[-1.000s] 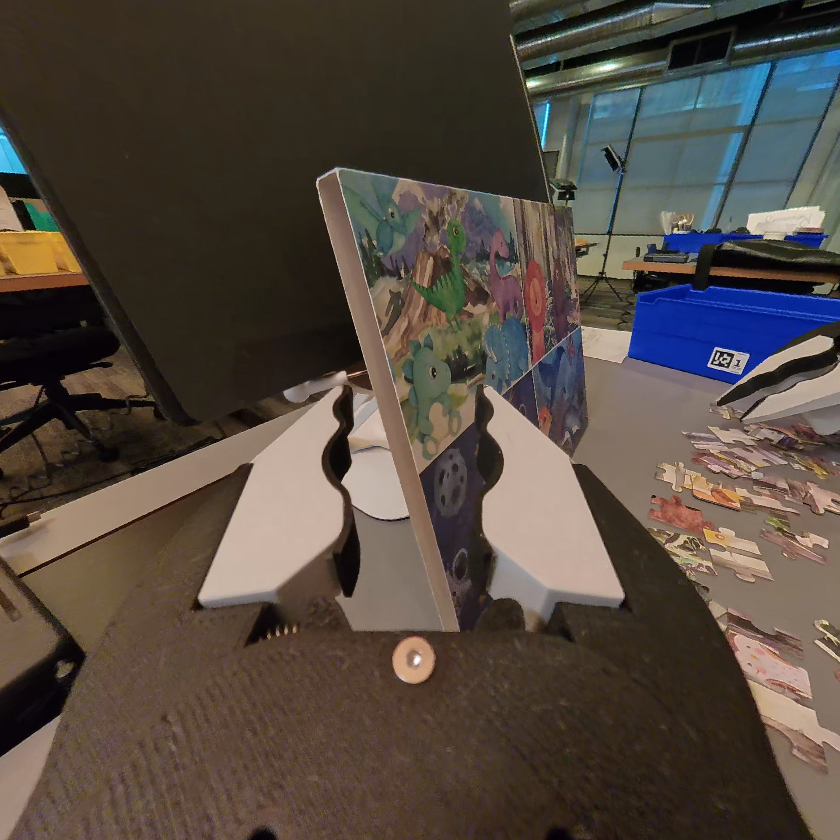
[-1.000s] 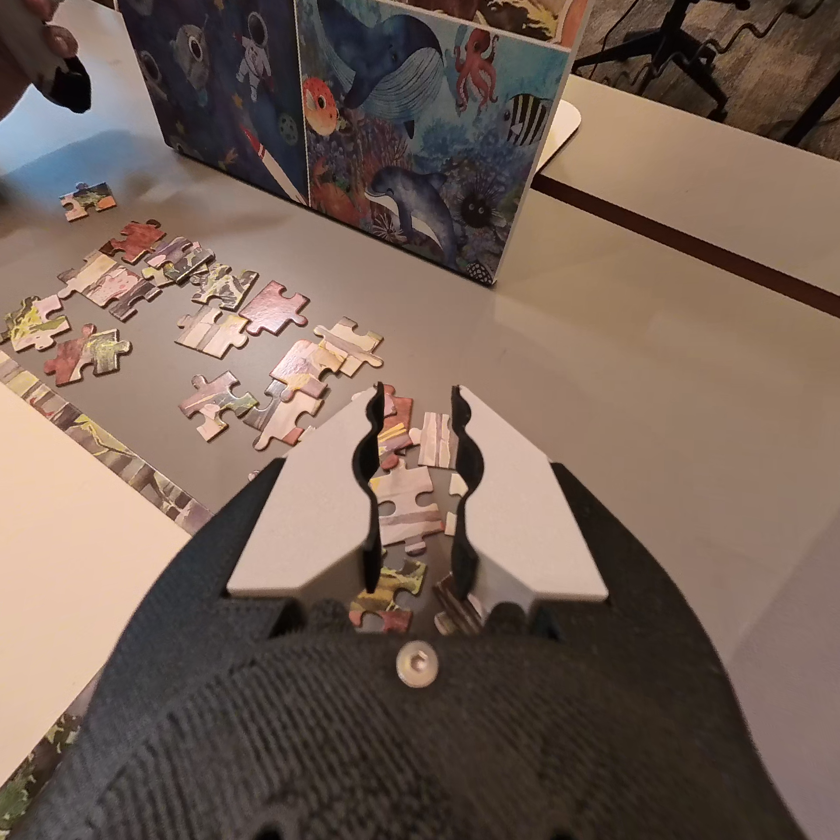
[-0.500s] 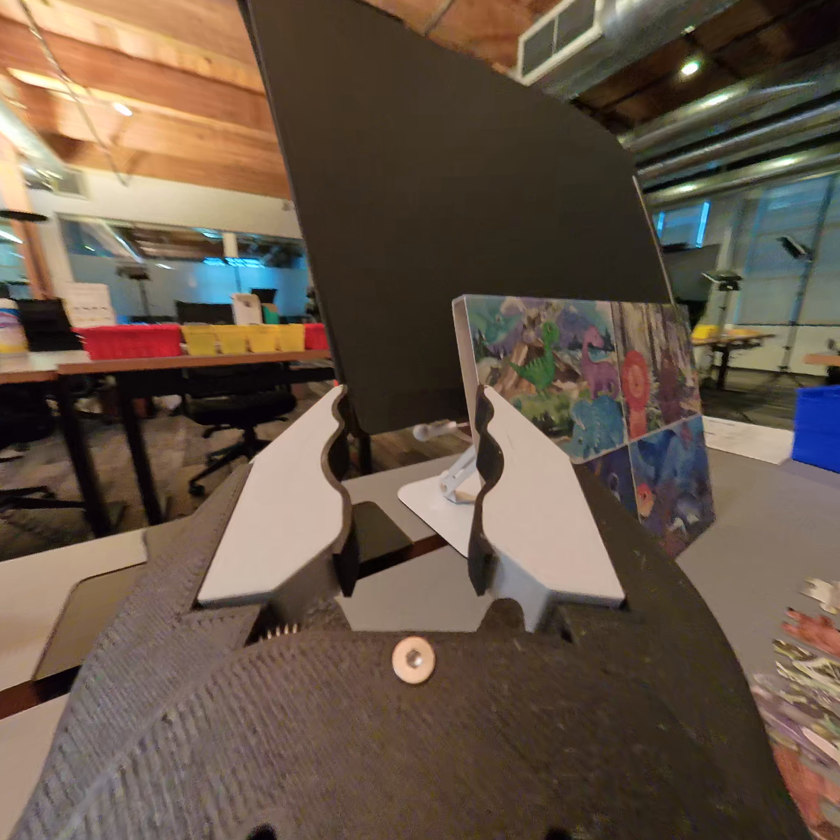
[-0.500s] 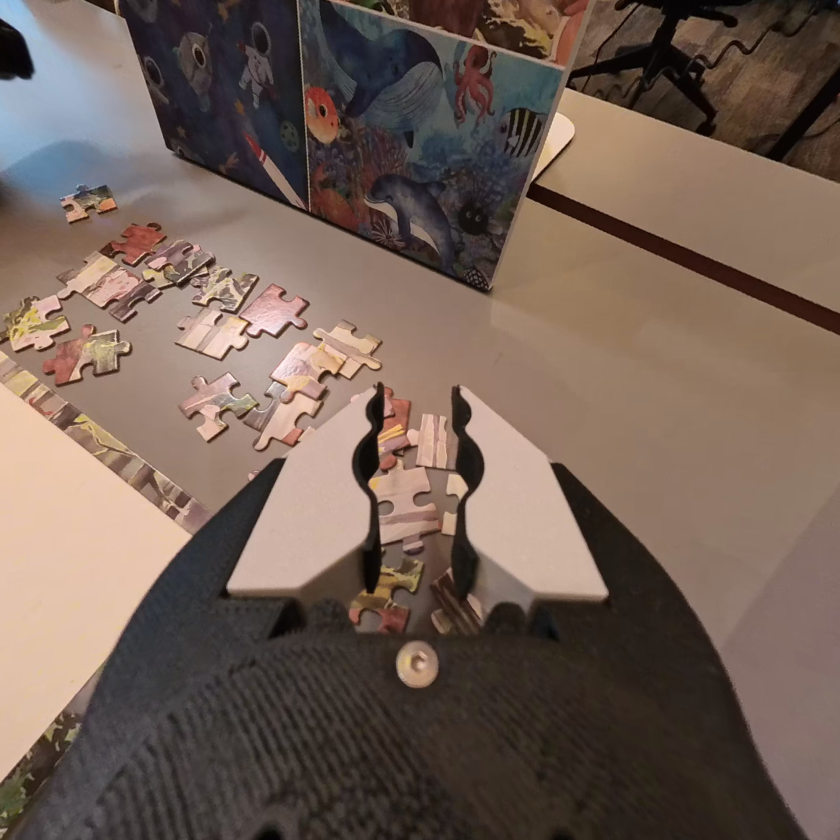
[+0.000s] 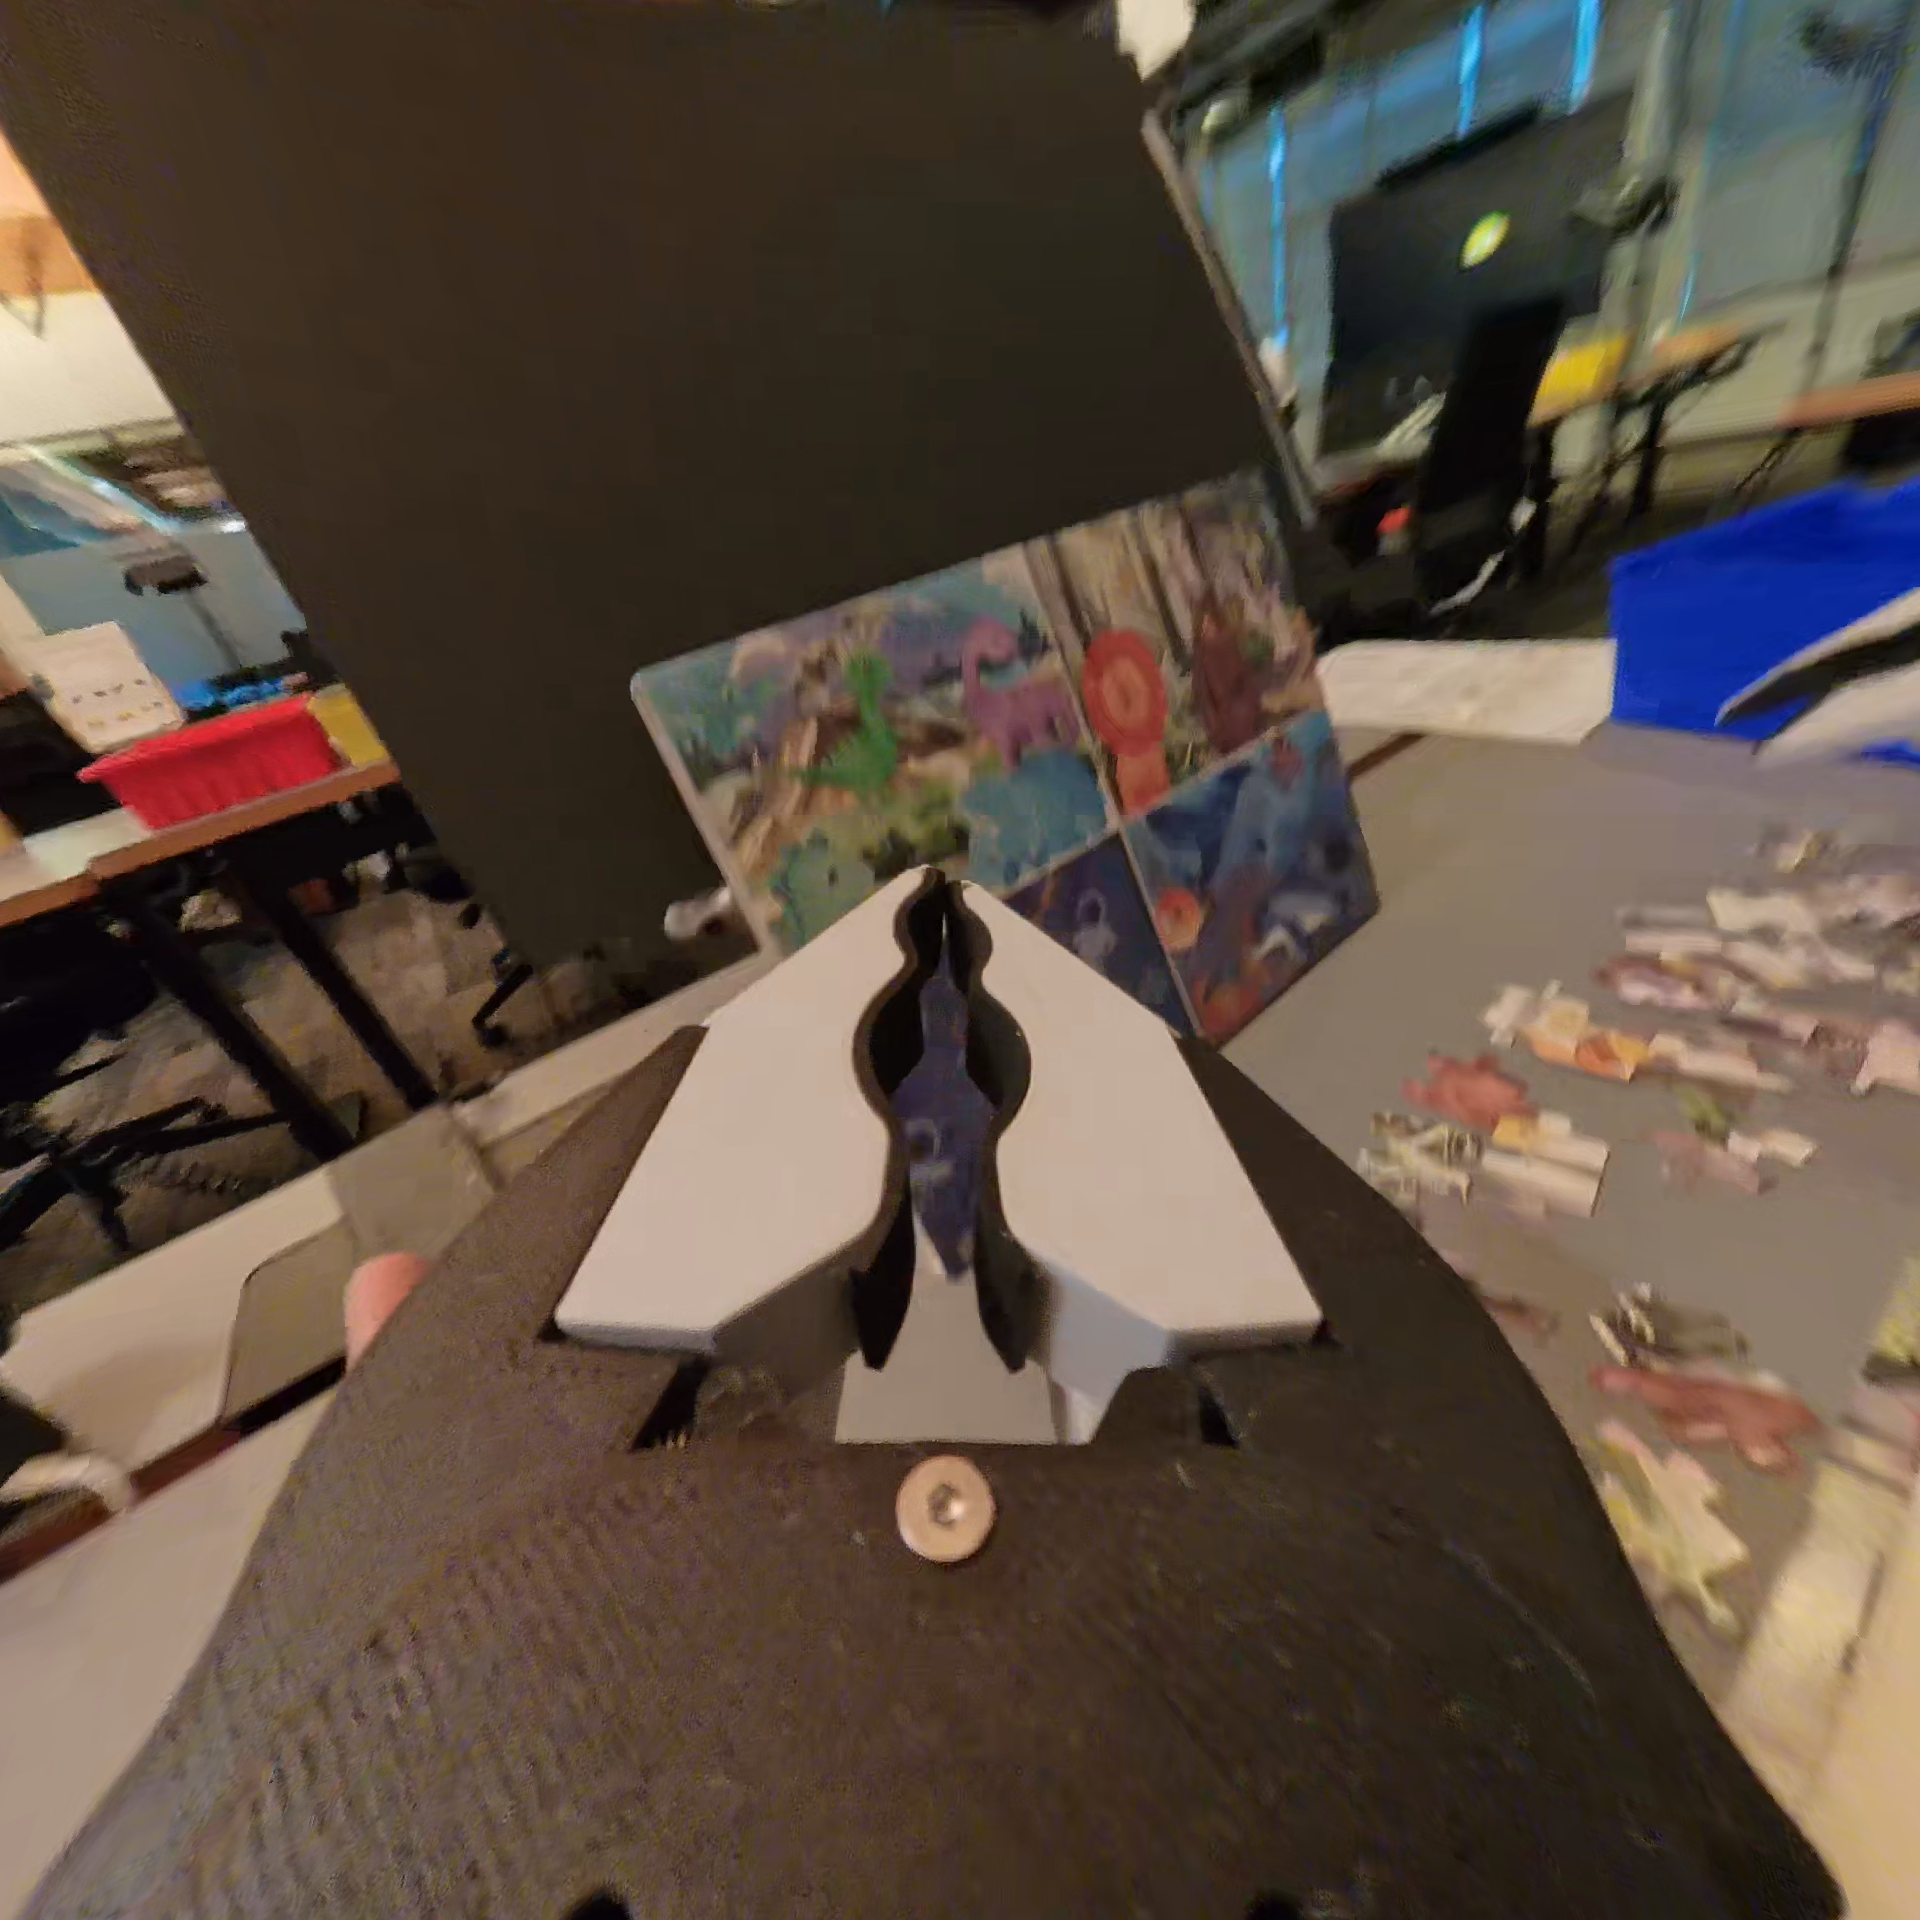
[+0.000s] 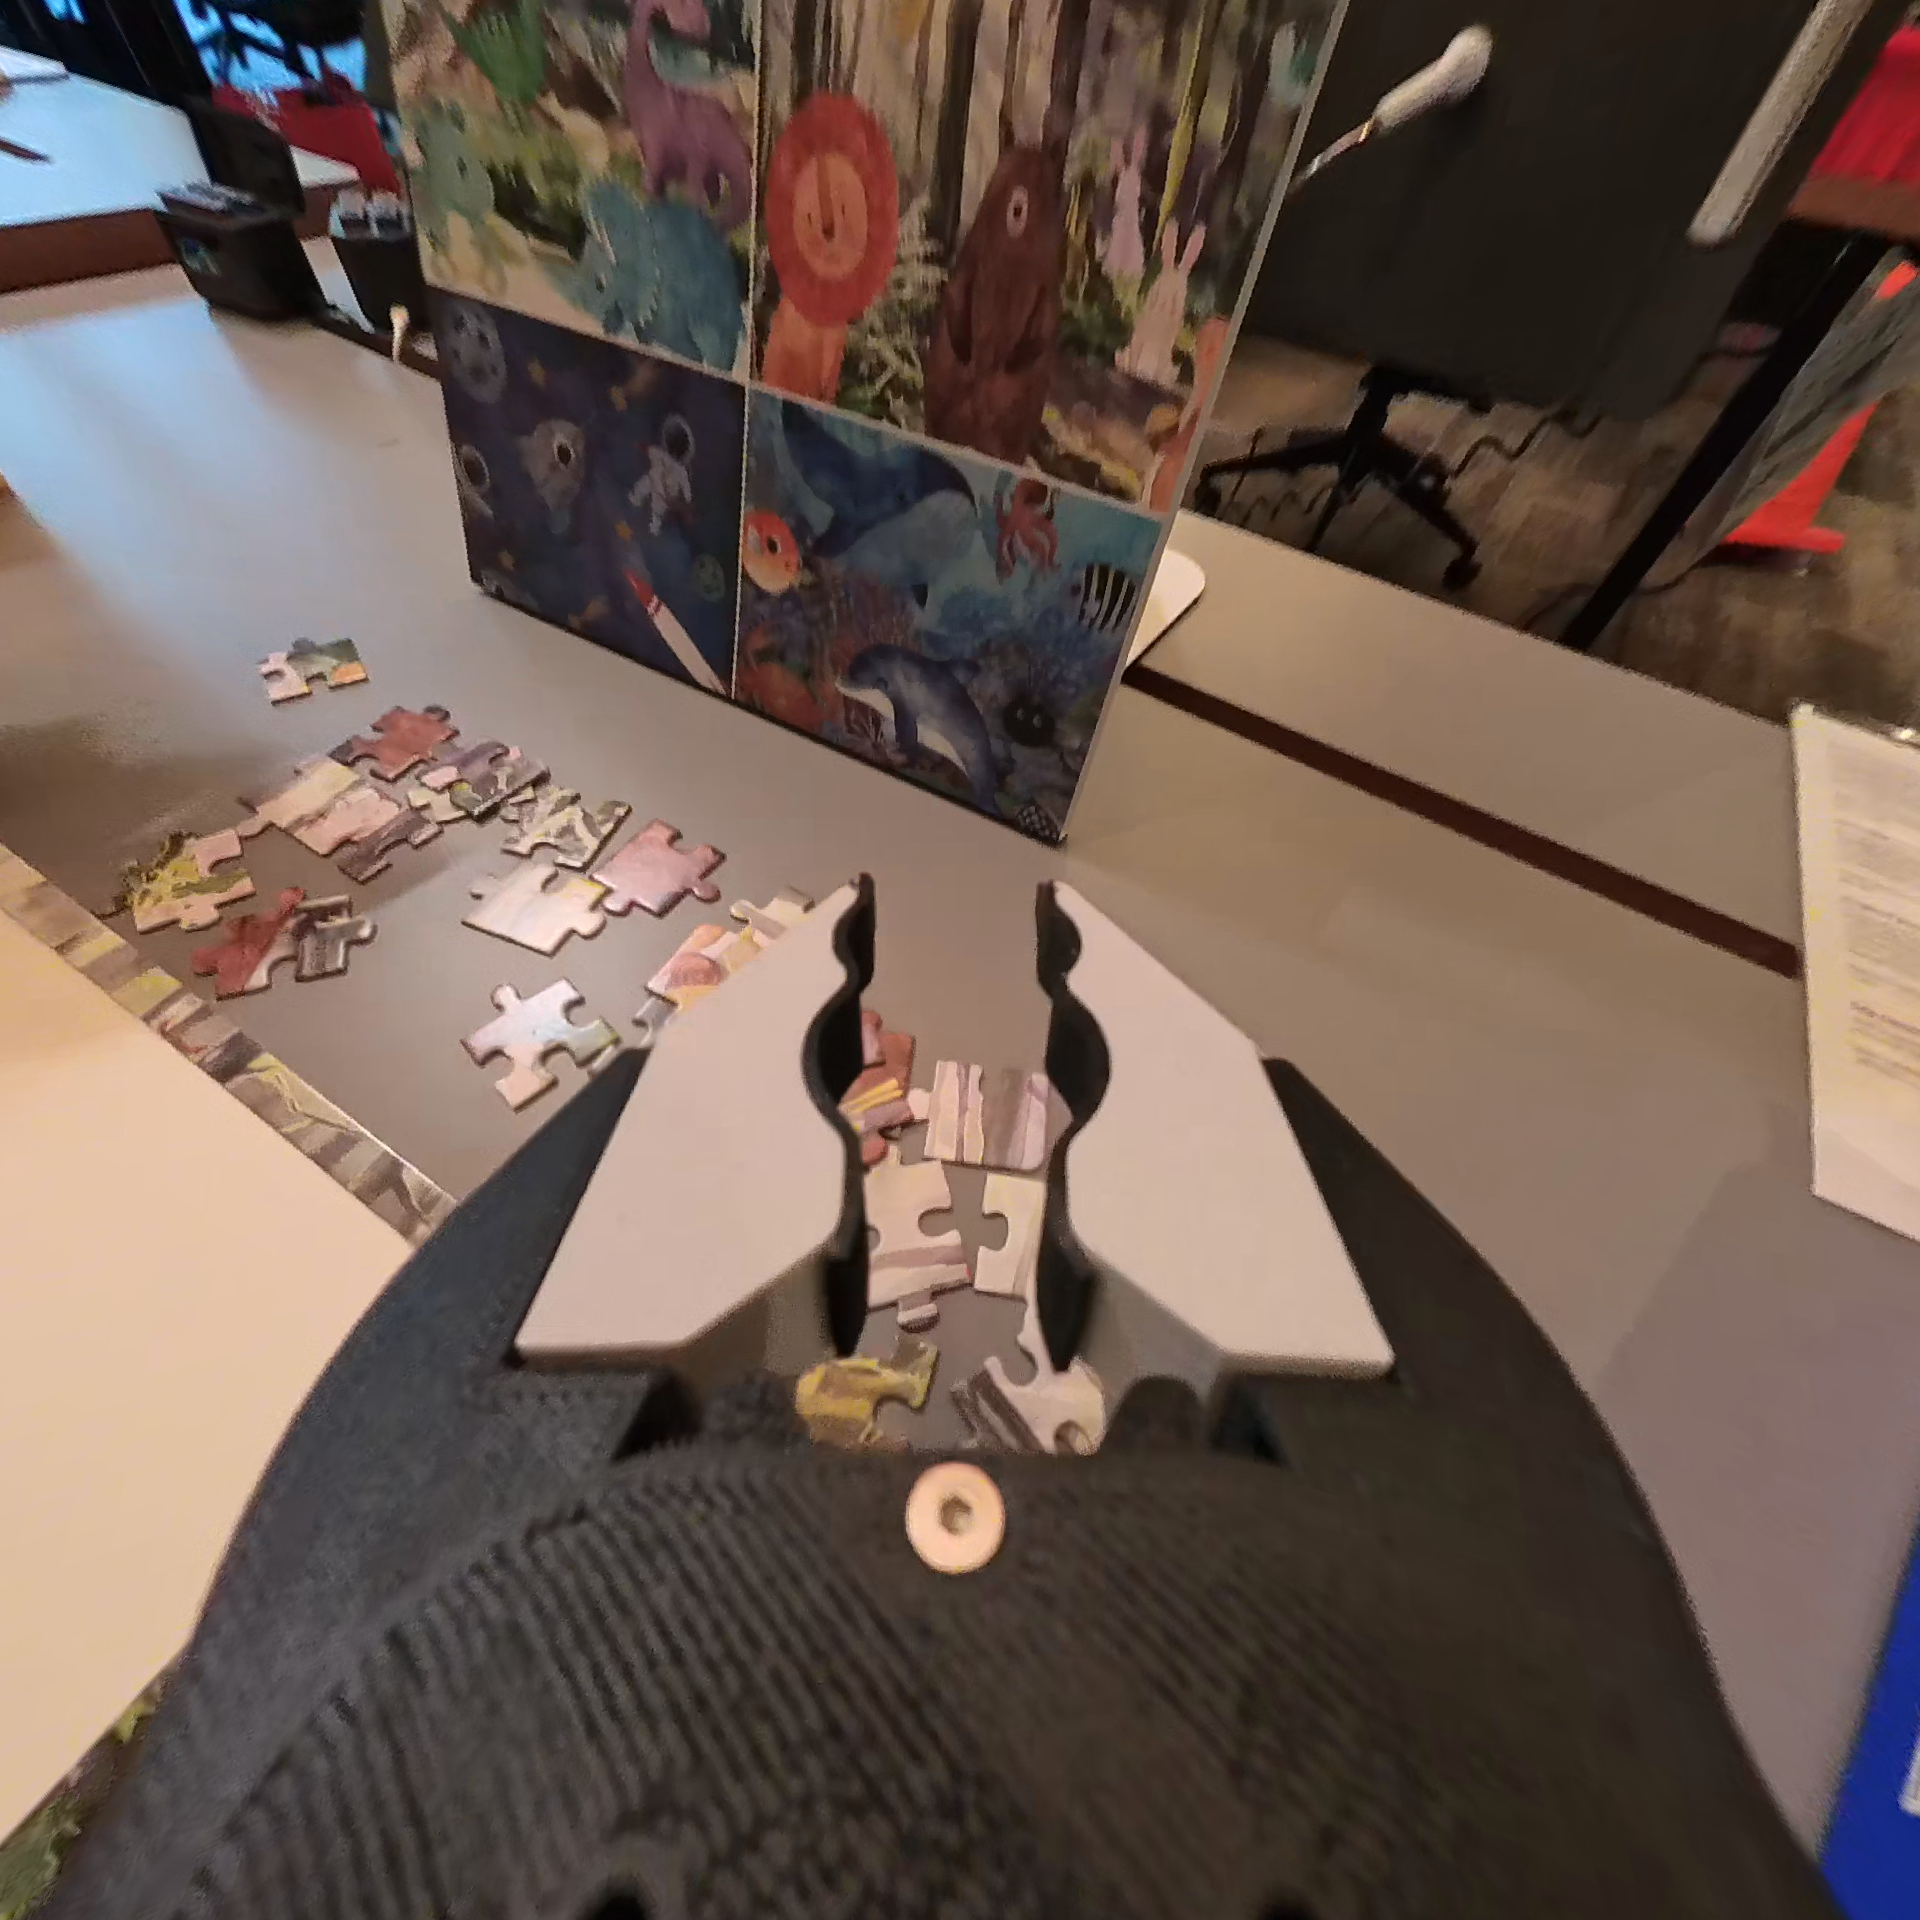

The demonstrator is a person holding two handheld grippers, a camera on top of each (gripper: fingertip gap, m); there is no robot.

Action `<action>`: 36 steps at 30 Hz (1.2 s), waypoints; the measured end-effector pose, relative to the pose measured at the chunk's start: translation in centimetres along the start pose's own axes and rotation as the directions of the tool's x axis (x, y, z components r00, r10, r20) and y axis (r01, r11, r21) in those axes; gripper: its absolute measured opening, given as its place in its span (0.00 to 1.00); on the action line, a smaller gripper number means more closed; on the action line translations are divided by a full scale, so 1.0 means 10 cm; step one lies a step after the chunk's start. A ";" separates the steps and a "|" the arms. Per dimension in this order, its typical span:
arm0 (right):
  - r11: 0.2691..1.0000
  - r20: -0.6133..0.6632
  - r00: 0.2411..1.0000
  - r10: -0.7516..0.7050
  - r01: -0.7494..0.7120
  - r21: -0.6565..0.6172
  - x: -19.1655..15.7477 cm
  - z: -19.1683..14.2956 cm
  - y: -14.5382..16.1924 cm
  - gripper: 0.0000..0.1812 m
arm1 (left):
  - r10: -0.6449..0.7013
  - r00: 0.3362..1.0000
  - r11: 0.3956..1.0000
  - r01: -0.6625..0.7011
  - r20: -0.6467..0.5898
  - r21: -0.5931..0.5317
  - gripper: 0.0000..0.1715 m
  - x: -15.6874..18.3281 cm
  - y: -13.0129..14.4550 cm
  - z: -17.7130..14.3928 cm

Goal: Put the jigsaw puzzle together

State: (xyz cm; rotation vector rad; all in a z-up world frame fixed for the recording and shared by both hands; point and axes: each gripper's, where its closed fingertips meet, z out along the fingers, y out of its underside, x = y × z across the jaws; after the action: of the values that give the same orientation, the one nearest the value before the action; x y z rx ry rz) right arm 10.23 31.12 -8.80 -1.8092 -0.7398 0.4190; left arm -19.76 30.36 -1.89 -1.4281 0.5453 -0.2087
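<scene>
The puzzle box (image 5: 1039, 748), printed with four animal and space scenes, stands upright at the back of the grey table (image 5: 1507, 852); it also shows in the right wrist view (image 6: 831, 416). My left gripper (image 5: 940, 883) is shut and empty, a little in front of the box, which shows through the slit between its fingers. My right gripper (image 6: 953, 899) is open and empty, hovering over a few loose pieces (image 6: 935, 1205). More loose pieces (image 6: 540, 904) are scattered to its left and also show in the left wrist view (image 5: 1507, 1143). A joined border strip (image 6: 281, 1091) runs along a cream board (image 6: 156, 1299).
A big black monitor (image 5: 623, 416) stands behind the box on a white base (image 6: 1169, 603). A blue bin (image 5: 1766, 582) sits at the far right. A printed sheet (image 6: 1860, 987) lies on the table's right. A thumb (image 5: 379, 1288) shows beside the left gripper.
The left gripper, whose open fingers straddled the box edge, has pulled back off it and closed. The right gripper stays open over the same pieces, and its view has tilted up.
</scene>
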 end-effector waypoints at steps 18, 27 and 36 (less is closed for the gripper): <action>0.971 -0.102 0.974 -0.203 0.213 0.106 -0.09 -0.04 -0.16 0.26 | 0.113 0.986 0.922 -0.058 0.124 -0.383 0.00 -0.04 0.98 -0.38; 0.976 -0.136 0.983 -0.121 0.143 0.166 0.08 -0.19 -0.25 0.25 | 0.209 0.965 0.910 -0.133 0.160 -0.392 0.00 -0.07 1.02 -0.39; 0.975 -0.151 0.984 -0.090 0.119 0.189 0.17 -0.25 -0.27 0.23 | 0.203 0.974 0.913 -0.151 0.102 -0.378 0.00 0.08 1.04 -0.34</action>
State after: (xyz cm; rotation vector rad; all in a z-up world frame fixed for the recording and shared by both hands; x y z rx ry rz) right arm 12.23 31.01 -5.31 -1.5885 -0.6675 0.2807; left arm -22.58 28.51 -12.34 -1.7315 0.6166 0.1488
